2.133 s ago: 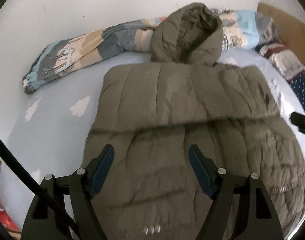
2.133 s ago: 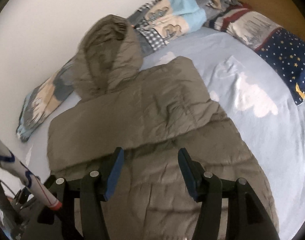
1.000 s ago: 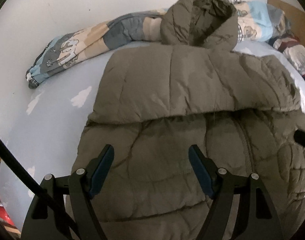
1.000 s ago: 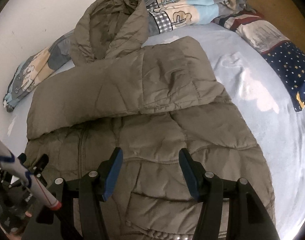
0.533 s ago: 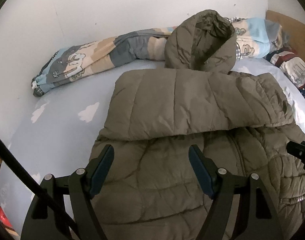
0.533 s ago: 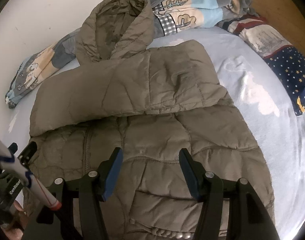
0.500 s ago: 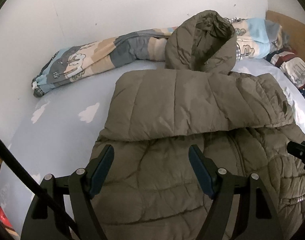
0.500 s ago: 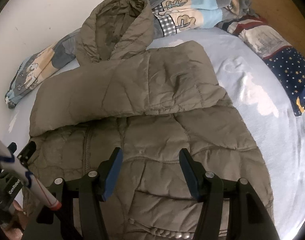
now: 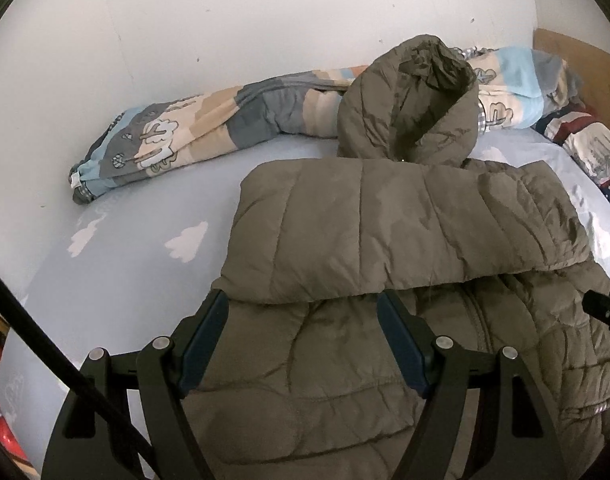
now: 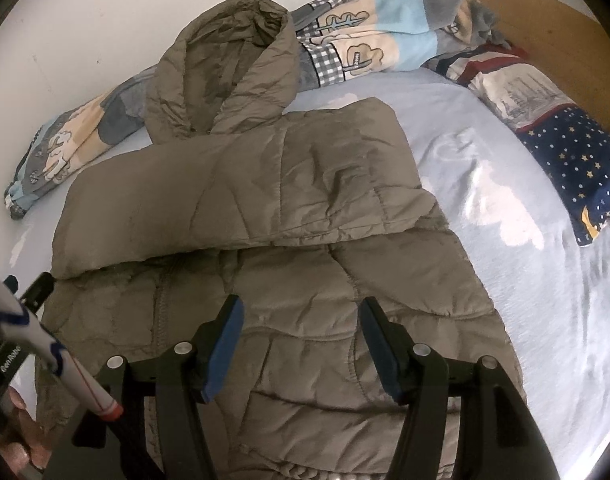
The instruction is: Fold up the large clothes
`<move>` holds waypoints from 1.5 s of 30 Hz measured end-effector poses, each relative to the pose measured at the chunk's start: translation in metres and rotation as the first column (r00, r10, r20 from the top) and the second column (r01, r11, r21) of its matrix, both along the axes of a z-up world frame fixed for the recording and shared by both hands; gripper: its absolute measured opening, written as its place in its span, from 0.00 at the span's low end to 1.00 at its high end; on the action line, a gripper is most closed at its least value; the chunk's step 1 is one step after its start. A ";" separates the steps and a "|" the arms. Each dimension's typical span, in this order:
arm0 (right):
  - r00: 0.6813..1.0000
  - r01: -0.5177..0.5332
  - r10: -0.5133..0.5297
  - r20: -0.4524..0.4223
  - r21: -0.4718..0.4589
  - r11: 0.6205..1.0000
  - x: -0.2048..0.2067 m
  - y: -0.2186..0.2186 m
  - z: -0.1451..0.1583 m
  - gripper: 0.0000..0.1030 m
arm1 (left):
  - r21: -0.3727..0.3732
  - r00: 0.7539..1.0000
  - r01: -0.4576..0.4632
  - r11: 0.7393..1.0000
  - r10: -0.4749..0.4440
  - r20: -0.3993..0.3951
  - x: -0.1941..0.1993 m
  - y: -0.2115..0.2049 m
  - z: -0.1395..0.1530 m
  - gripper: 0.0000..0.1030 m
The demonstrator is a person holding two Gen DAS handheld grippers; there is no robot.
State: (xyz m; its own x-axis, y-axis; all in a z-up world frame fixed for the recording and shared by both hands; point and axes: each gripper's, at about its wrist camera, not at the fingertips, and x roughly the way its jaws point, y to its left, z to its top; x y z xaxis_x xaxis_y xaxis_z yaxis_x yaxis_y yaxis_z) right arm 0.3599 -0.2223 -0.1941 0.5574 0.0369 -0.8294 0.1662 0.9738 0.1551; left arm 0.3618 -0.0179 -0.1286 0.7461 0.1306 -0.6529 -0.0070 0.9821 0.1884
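Observation:
An olive-brown quilted hooded jacket (image 9: 345, 352) lies flat on the bed, also in the right wrist view (image 10: 297, 280). Its sleeves (image 9: 405, 236) are folded across the chest as a horizontal band (image 10: 233, 196). The hood (image 9: 409, 104) lies at the far end against the rolled blanket, also in the right wrist view (image 10: 225, 68). My left gripper (image 9: 303, 312) is open and empty, hovering over the jacket's left lower body. My right gripper (image 10: 301, 316) is open and empty over the jacket's lower middle.
A rolled patterned blanket (image 9: 193, 128) lies along the white wall behind the hood. Patterned pillows (image 10: 545, 120) sit at the right by a wooden headboard (image 10: 553, 24). The light-blue cloud sheet (image 10: 505, 184) is bare on both sides of the jacket.
Both grippers have drawn back and risen from the jacket, so more of the bed and wall shows. The jacket lies as before, sleeves folded across.

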 end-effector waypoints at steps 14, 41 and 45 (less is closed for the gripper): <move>0.998 -0.030 0.032 0.048 -0.043 0.999 -0.016 0.011 0.025 0.66 | -0.058 0.999 0.002 0.998 0.000 0.035 -0.006 0.012 0.020 0.74; 0.990 -0.033 0.029 0.141 0.027 0.999 0.087 0.011 0.268 0.74 | -0.204 1.000 -0.005 0.979 0.002 -0.018 -0.005 0.056 0.030 0.74; 0.991 0.007 -0.020 0.130 0.097 0.995 0.151 0.004 0.258 0.74 | -0.174 1.000 -0.004 0.985 0.001 -0.019 -0.001 0.051 0.024 0.74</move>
State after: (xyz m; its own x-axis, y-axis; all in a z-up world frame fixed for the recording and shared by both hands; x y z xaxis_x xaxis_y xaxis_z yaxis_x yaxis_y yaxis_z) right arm 0.5108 -0.2182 0.0639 0.6613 0.1051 -0.7427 0.1512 0.9511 0.2693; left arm 0.3611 0.0332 -0.1045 0.7333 0.0155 -0.6797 -0.0079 0.9999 0.0144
